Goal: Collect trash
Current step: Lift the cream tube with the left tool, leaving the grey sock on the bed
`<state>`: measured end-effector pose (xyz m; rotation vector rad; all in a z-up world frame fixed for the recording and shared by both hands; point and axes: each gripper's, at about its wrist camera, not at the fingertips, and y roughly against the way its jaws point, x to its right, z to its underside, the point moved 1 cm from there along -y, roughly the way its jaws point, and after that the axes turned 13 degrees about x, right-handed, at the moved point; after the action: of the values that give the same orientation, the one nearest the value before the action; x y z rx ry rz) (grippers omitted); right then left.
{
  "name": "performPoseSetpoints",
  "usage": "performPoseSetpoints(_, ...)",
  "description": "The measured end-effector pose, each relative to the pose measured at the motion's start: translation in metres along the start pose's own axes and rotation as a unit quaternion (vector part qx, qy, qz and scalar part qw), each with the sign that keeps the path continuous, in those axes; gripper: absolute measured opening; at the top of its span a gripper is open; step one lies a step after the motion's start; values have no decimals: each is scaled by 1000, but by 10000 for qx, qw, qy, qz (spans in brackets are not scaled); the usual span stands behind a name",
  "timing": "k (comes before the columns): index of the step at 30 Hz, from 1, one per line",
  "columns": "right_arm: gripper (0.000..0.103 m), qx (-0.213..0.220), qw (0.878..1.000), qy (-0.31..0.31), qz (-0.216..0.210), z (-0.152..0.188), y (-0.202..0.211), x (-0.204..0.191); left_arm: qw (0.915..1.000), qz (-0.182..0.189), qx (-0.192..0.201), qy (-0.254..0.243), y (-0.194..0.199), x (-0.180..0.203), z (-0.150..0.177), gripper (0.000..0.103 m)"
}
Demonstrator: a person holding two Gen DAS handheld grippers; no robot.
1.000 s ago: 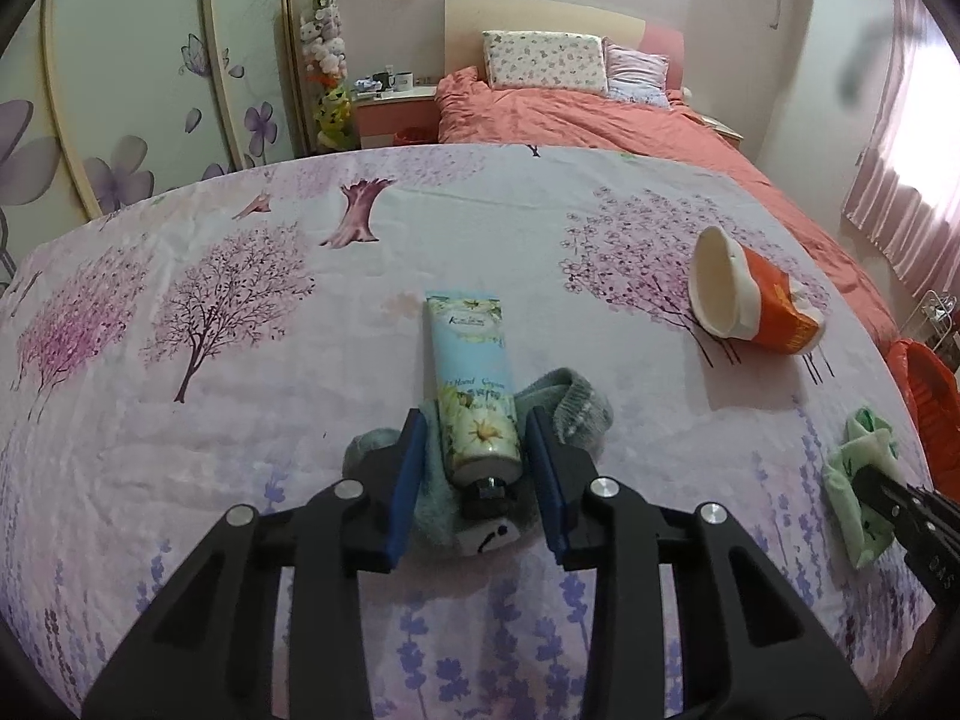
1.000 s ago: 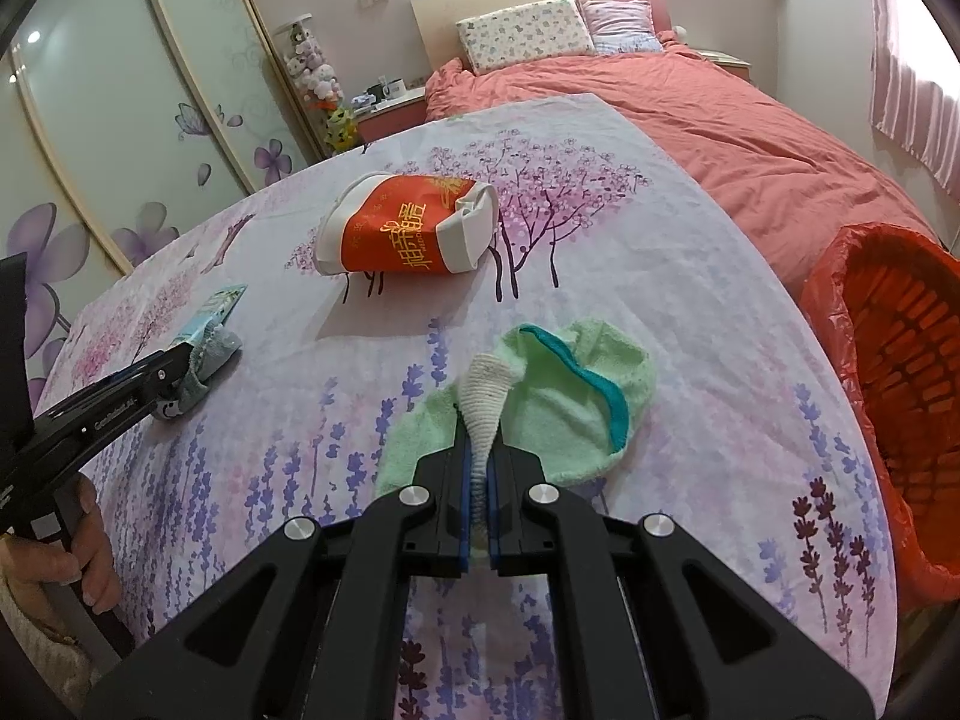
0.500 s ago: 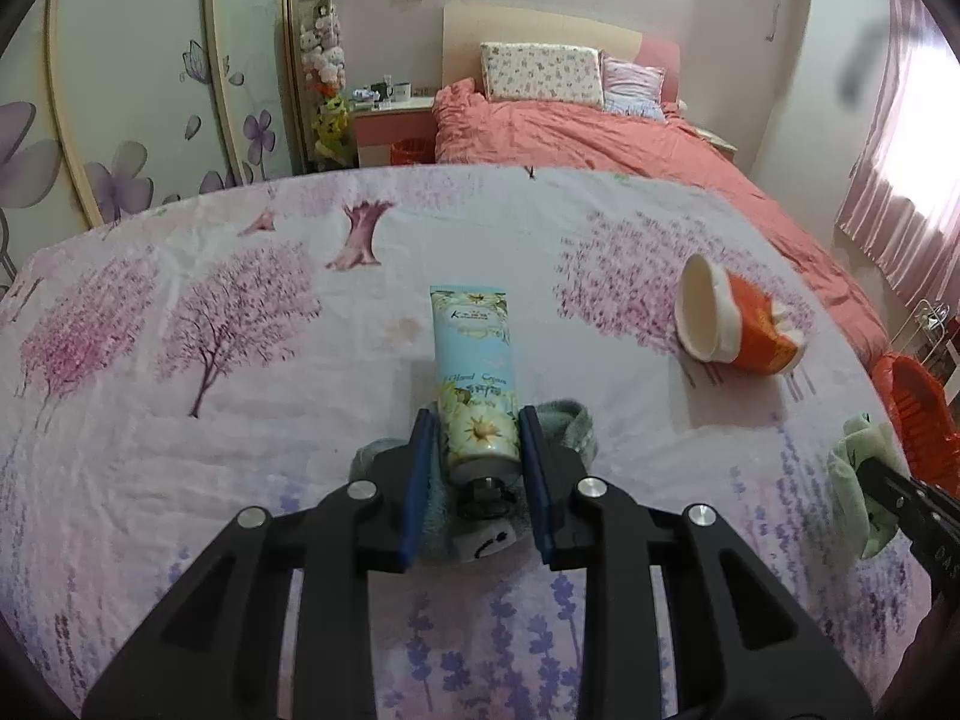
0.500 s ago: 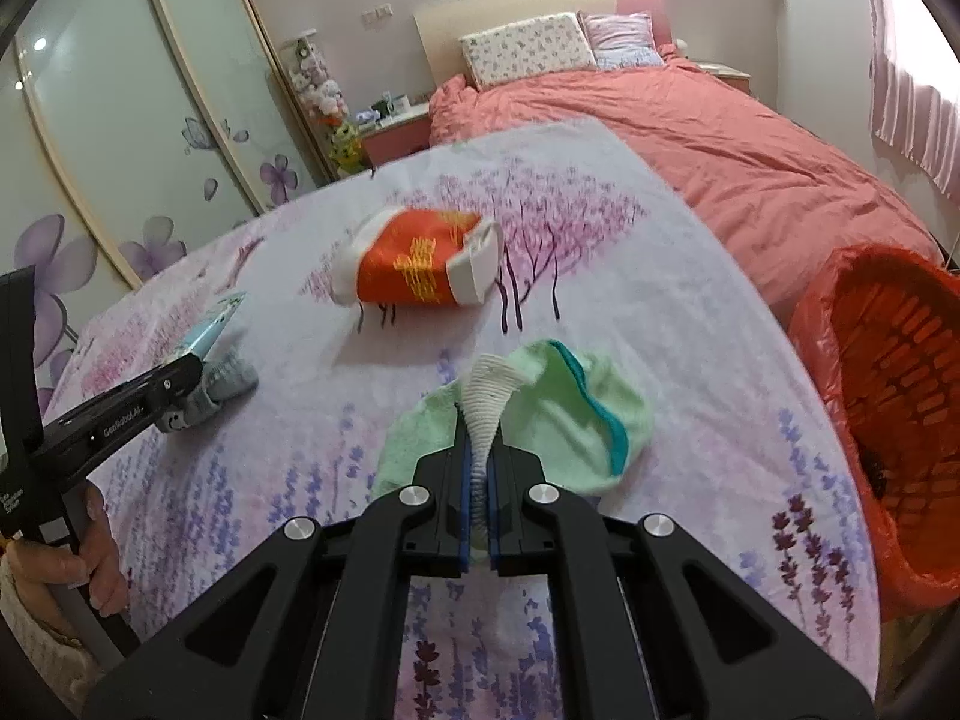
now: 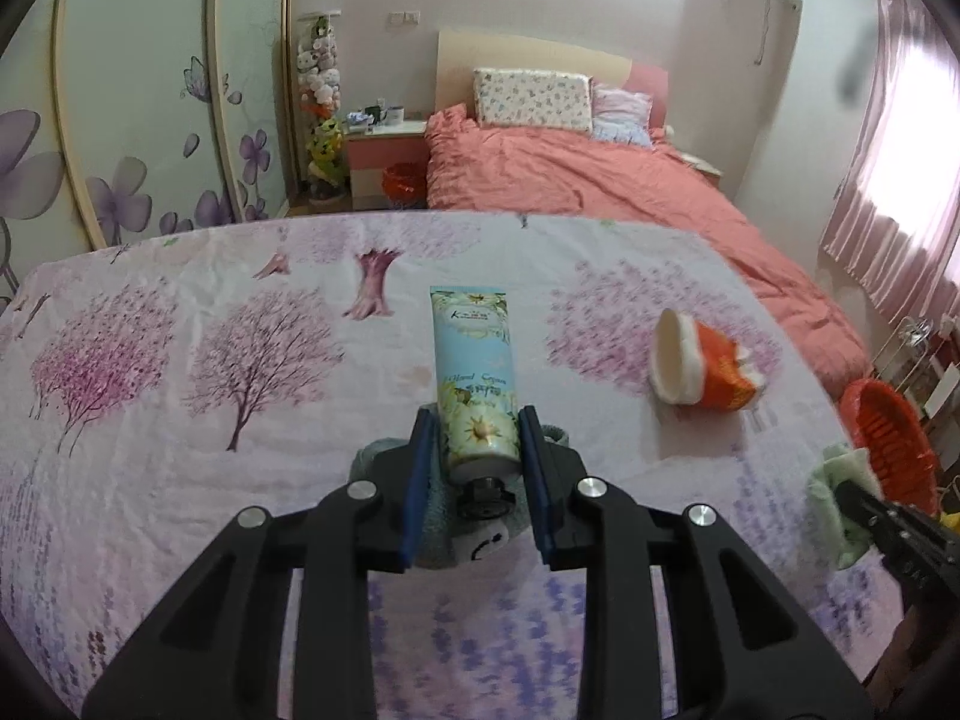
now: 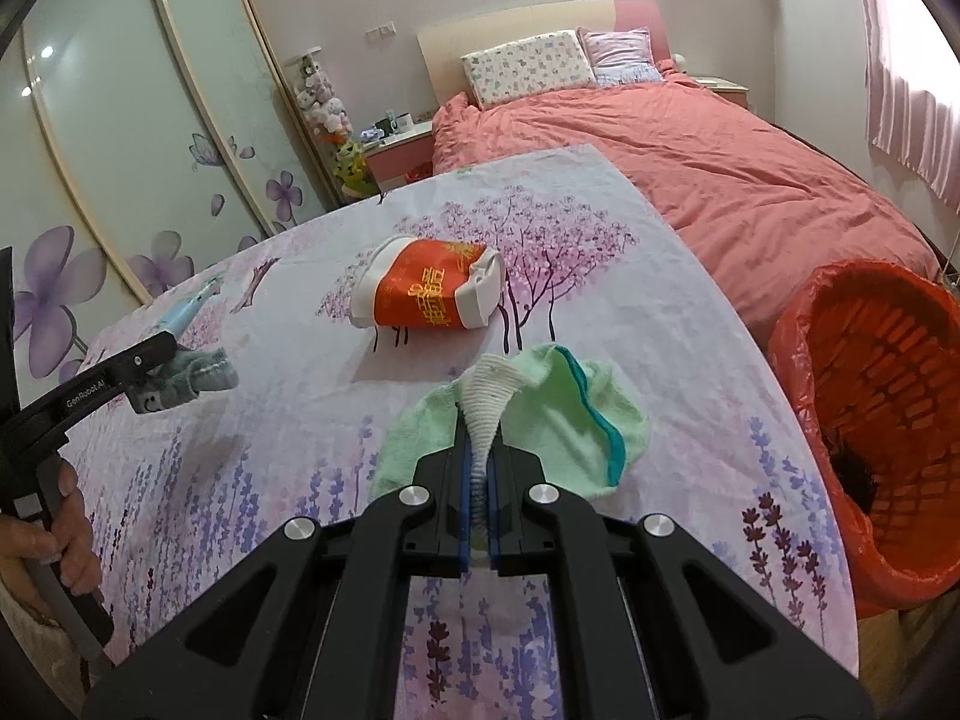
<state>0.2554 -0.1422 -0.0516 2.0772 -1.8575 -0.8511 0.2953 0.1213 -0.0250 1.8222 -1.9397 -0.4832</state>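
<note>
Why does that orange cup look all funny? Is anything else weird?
The orange paper cup lies tipped on its side on the flowery sheet, and its bottom end is crushed in. Also, the left gripper has grabbed a grey sock together with the hand cream tube.

A crushed cup [image 6: 429, 294] lies on the table [image 6: 630, 300], with a basket [image 6: 870, 408] beside its right edge.

Bedroom: coral-quilted bed [image 5: 576, 180] with two pillows [image 5: 531, 99], flower-printed sliding wardrobe [image 6: 120, 138], nightstand [image 5: 384, 150], pink curtains [image 5: 900, 192] backlit by daylight, pale walls
</note>
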Motion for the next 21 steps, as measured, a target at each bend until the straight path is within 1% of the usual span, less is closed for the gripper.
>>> performPoseSetpoints(4, 4, -82, 10000, 9, 14, 5, -4, 0, 9993, -182, -270, 155, -11, -16, 15, 29)
performPoseSetpoints(6, 4, -102, 9999, 11, 15, 7, -3, 1, 9991, -236, -276, 226, -12, -22, 18, 31)
performPoseSetpoints(7, 4, -109, 9999, 10, 16, 7, -4, 2, 9991, -253, -238, 231, -11, -24, 17, 33)
performPoseSetpoints(9, 4, -116, 9999, 6, 19, 7, -5, 2, 9992, -295, -177, 203, -8, -25, 13, 43)
performPoseSetpoints(10, 4, -116, 9999, 2, 19, 7, -5, 3, 9993, -318, -113, 173, -7, -25, 9, 44)
performPoseSetpoints(14, 4, -124, 9999, -15, 15, 7, -8, 3, 9993, -334, -138, 121, -14, -23, 3, 45)
performPoseSetpoints(17, 4, -154, 9999, -9, 7, 9, -9, 2, 9984, -448, -330, -25, -28, -21, 9, 45)
performPoseSetpoints(21, 4, -202, 9998, 13, 6, 12, -11, 2, 9965, -591, -582, -51, -46, -20, 21, 45)
